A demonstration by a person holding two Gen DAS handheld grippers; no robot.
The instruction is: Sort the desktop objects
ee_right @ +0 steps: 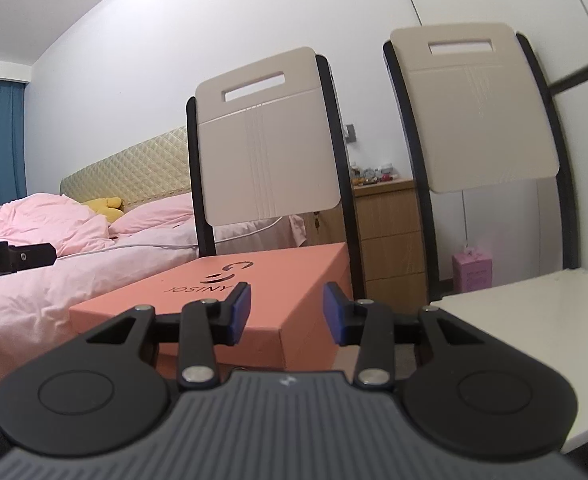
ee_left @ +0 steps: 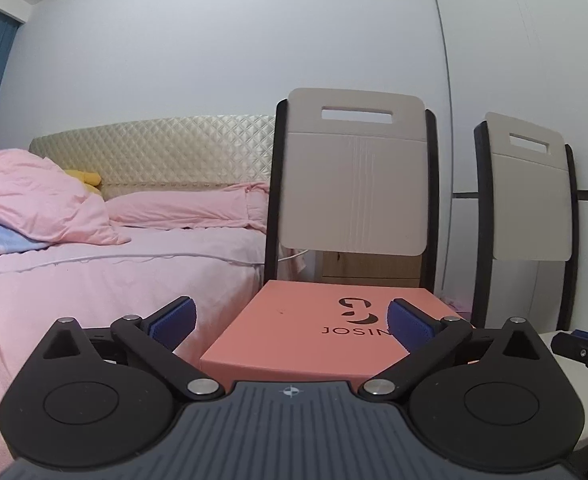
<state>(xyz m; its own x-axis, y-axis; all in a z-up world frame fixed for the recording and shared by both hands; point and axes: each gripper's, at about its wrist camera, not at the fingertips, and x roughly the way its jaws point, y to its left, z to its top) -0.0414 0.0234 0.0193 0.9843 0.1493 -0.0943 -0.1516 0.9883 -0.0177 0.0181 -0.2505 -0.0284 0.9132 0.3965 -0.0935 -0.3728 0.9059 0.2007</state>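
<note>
A salmon-pink shoe box (ee_left: 313, 332) marked JOSINY lies on a chair seat straight ahead of my left gripper (ee_left: 292, 326), which is wide open and empty just in front of it. The box also shows in the right wrist view (ee_right: 254, 296). My right gripper (ee_right: 286, 312) is open and empty, with its fingers before the box's near right corner. The tip of my right gripper (ee_left: 581, 348) shows at the right edge of the left wrist view. The left gripper's tip (ee_right: 14, 260) shows at the left edge of the right wrist view.
A white table (ee_right: 533, 340) lies at the right. Two beige chair backs (ee_left: 353, 176) (ee_right: 473, 112) stand ahead. A bed with pink bedding (ee_left: 94, 264) fills the left. A wooden drawer unit (ee_right: 389, 232) and a small pink box (ee_right: 471, 272) stand behind the chairs.
</note>
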